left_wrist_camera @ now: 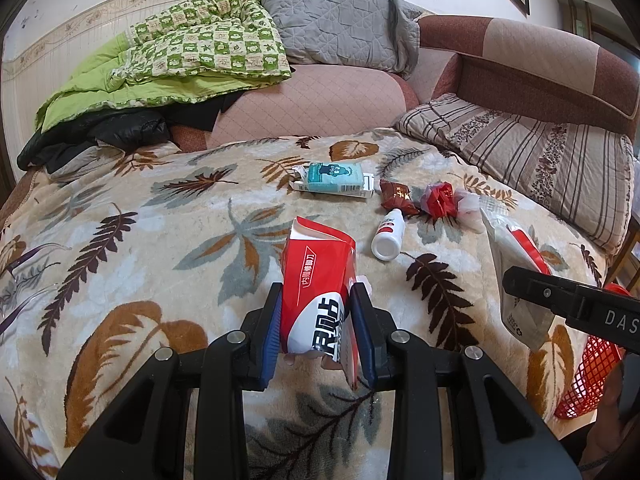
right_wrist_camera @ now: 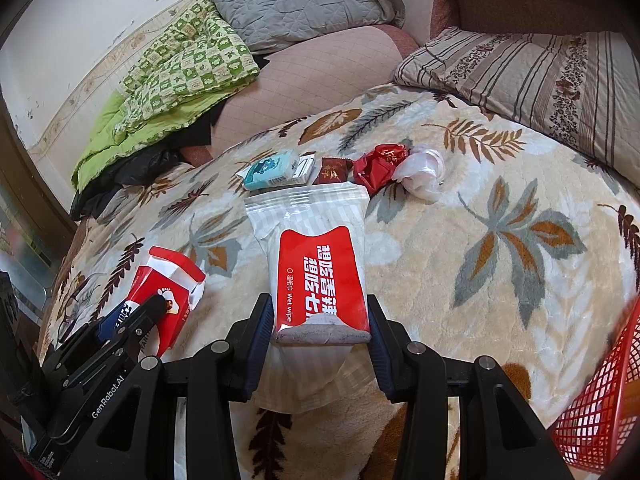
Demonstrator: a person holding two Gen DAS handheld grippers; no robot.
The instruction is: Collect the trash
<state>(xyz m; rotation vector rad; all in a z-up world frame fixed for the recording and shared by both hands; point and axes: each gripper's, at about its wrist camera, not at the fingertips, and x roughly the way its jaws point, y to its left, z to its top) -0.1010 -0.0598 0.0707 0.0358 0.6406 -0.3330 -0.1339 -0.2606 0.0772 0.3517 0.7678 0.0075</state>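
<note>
So the left gripper (left_wrist_camera: 320,328) pinched a red carton (left_wrist_camera: 318,280), the right gripper (right_wrist_camera: 320,332) a wipe packet (right_wrist_camera: 316,264), while box (left_wrist_camera: 334,178), bottle (left_wrist_camera: 387,236) and wrappers (left_wrist_camera: 438,200) awaited the red basket (right_wrist_camera: 600,400).

Blanket (left_wrist_camera: 160,240): box (left_wrist_camera: 334,178) at 12 o'clock, wrappers (left_wrist_camera: 416,196) at 1, bottle (left_wrist_camera: 387,236) before them. Basket (right_wrist_camera: 600,396) at 4 o'clock edge.

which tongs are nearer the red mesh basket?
Right. The right tongs, shut on the white-and-red wet wipe packet, are beside the red mesh plastic basket; the left tongs, gripping the red-and-white carton, are further left.
</note>
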